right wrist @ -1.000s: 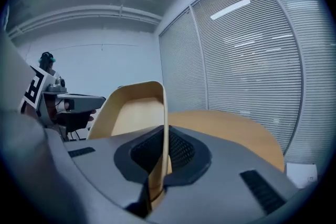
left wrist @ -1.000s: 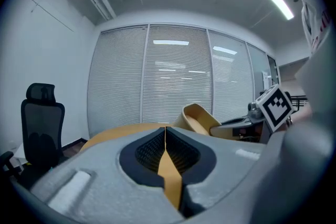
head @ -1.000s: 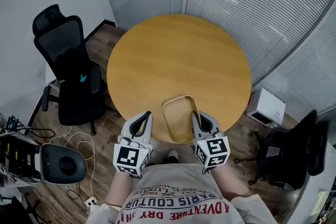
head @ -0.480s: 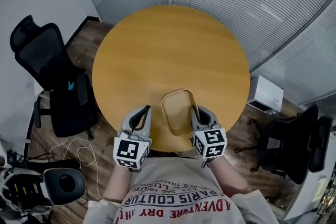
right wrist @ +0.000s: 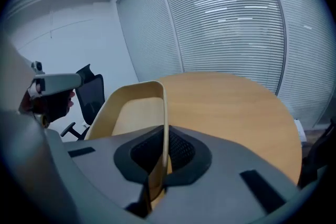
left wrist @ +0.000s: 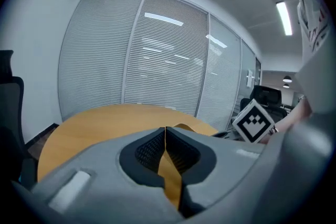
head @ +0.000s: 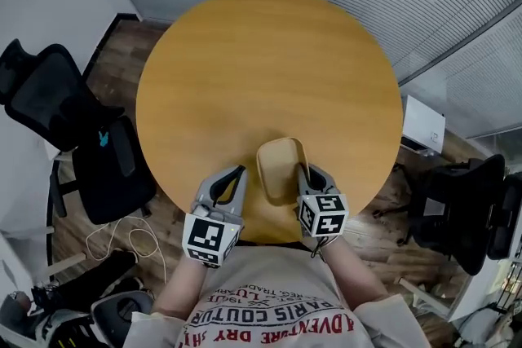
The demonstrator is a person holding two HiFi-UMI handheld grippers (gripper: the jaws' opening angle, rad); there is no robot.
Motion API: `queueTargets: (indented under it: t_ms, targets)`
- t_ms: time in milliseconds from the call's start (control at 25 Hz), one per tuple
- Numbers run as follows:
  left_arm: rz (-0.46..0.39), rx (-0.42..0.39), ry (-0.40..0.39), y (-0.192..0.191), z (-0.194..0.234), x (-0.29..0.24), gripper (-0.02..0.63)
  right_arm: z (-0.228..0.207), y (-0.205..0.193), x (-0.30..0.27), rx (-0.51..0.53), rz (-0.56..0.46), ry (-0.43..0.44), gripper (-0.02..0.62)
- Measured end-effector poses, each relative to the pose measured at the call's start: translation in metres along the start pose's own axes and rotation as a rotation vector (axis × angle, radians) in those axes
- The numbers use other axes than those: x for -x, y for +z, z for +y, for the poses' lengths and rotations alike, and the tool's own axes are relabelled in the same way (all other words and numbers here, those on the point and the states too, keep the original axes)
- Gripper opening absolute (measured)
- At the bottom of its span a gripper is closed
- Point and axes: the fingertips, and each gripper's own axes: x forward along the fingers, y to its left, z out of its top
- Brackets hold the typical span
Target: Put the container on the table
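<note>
A shallow tan container (head: 281,167) sits low over the near part of the round wooden table (head: 269,53); I cannot tell whether it touches the top. My right gripper (head: 306,172) is shut on its right rim; in the right gripper view the thin wall (right wrist: 164,113) stands upright between the pads. My left gripper (head: 237,173) is just left of the container, apart from it, with its jaws shut on nothing. In the left gripper view (left wrist: 165,131) the container's edge (left wrist: 184,127) peeks past the closed tips, with the table (left wrist: 100,123) beyond.
Black office chairs stand left of the table (head: 114,167) and at the right (head: 469,208). A white box (head: 422,125) sits on the floor at the right. Cables (head: 122,240) lie on the wood floor. Blinds cover the glass wall behind the table.
Both grippers and the container have moved forward and down, from the table's near edge to a spot over the tabletop. The right gripper's hold on the rim is unchanged.
</note>
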Motion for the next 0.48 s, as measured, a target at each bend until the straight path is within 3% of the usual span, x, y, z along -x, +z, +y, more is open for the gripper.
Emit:
queueTargets:
  t_ms: [480]
  targets:
    - [0.072,0.041,-0.036,-0.036,0.046,-0.021,0.012,-0.006,-0.054,-0.069,-0.095,0.185,-0.081,0.012]
